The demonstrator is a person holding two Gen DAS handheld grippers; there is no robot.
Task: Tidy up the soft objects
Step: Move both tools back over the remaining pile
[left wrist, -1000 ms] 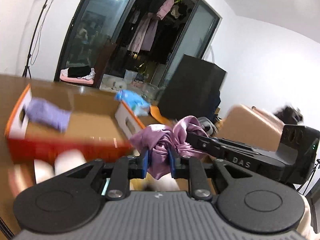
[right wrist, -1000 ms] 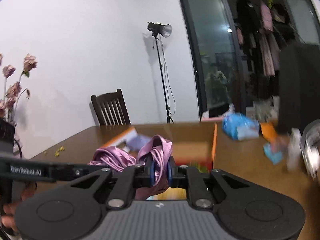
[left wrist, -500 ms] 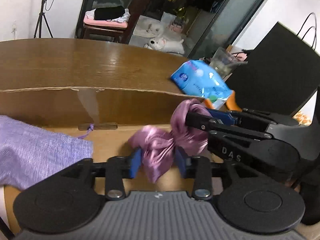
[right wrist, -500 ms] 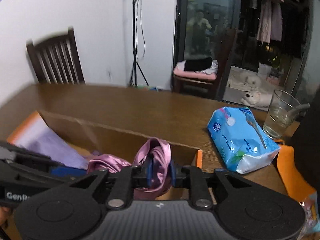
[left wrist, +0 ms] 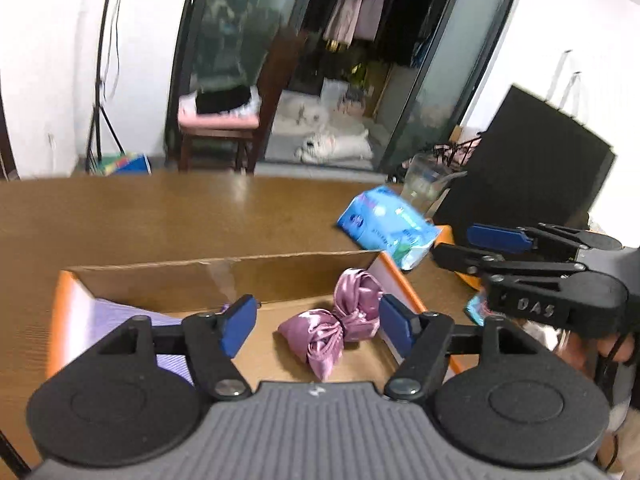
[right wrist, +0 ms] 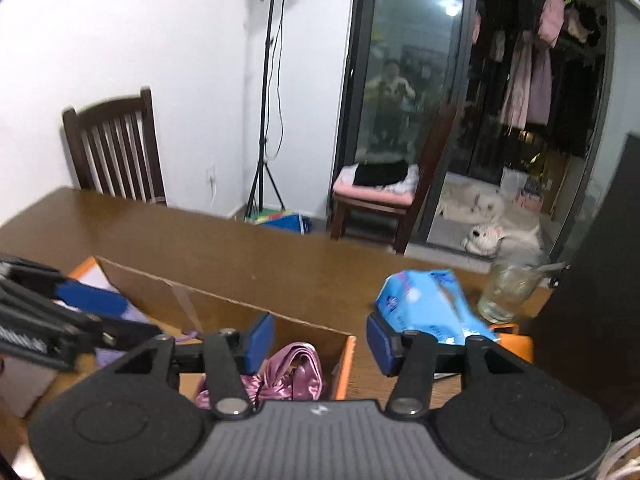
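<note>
- The pink satin bundle (left wrist: 338,330) lies on the floor of the open cardboard box (left wrist: 224,276), toward the box's right-hand end, beside its orange-edged side wall; the right wrist view shows it (right wrist: 288,376) just inside that same corner.
- The left claw (left wrist: 314,322) is spread, its jaws having just been opening; the bundle sits in line with the gap, but neither blue pad presses on it.
- The right claw (right wrist: 320,338) is likewise parted, jaws just opened, and nothing is between them; it hangs above the box's right edge and the counter (right wrist: 240,252).
- A lilac cloth (left wrist: 120,320) already rests at the box's left end, so this item looks to be delivered.
- Judged by its look, the bundle is light, limp and slick: satin folds will slide under the pads and the shape will collapse when squeezed.
- The knotted, cinched middle seems the safest place to pinch, since the gathered cloth there is thickest and least likely to slip out.
- A blue tissue pack (left wrist: 386,232) lies on the counter beyond the box, possibly the next soft thing to gather.
</note>
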